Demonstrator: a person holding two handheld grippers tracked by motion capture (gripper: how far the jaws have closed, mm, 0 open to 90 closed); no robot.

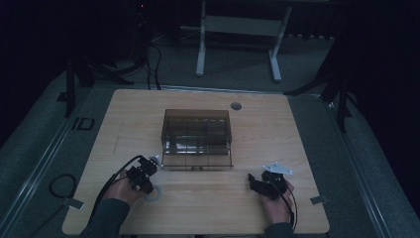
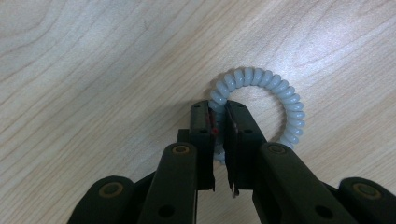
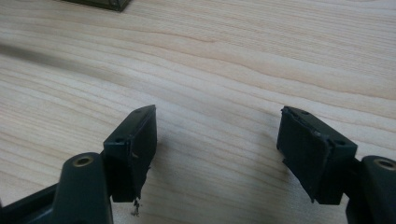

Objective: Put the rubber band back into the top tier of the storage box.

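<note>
Grip is the weak point at this moment. The left gripper (image 2: 219, 122) has its jaws clenched on one thin side of a pale coiled hair tie (image 2: 275, 93), which lies flat on the wooden table (image 1: 208, 198) at the near left, just in front of the near left corner of the smoky clear box (image 1: 197, 138). Seen from above, the tie (image 1: 154, 194) sits right under that gripper (image 1: 146, 179), touching the table surface.

Only a short stretch of the springy coil is pinched between the pads, and the rest of the ring hangs free toward the far right in the left gripper view. If the hand lifts fast or tilts, the coil may stretch, twist or squirm out sideways and drop back onto the wood. A pinch this close to the table could also drag the tips along the surface.

The right gripper (image 3: 217, 140) stands released, jaws wide apart with bare wood between them; in the high view it (image 1: 261, 184) rests at the near right, well apart from the tie, so it offers no support should the tie slip.
</note>
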